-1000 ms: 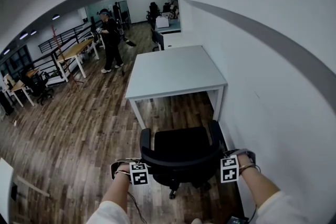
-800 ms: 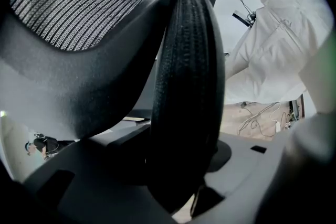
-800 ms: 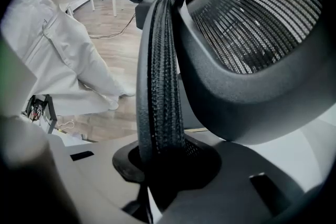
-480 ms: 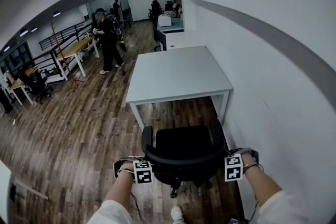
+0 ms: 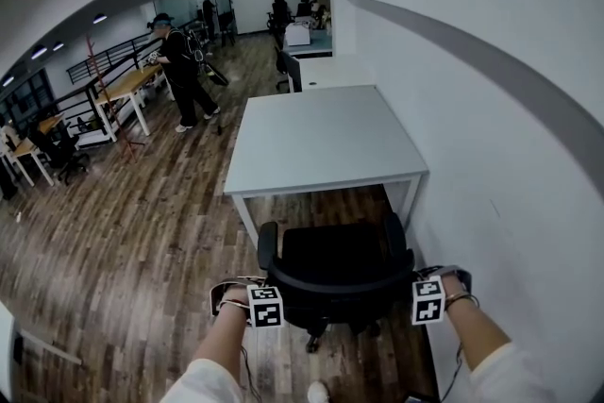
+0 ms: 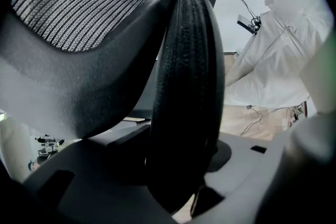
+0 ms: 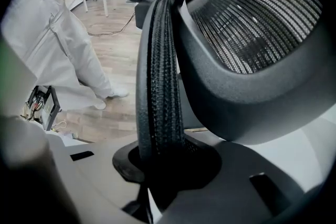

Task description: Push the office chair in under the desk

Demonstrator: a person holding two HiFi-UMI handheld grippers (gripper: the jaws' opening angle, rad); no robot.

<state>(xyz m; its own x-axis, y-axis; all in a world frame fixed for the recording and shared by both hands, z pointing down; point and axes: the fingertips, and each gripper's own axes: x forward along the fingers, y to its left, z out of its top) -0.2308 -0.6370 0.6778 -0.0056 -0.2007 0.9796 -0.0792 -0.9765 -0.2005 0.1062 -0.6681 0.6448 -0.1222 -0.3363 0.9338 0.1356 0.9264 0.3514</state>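
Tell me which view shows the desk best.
Head view: the desk shows whole, top and front legs, with the chair just short of it. Both gripper views are filled by the chair's back edge between the jaws; neither shows this desk.

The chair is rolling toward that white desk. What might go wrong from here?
1. The chair has its right armrest lined up close to the desk leg beside the wall; it might catch there.
2. The armrests may be too tall to pass under the desk; their height can't be judged.
3. The left gripper and right gripper only pinch the backrest rim, so a jolt could loosen them.
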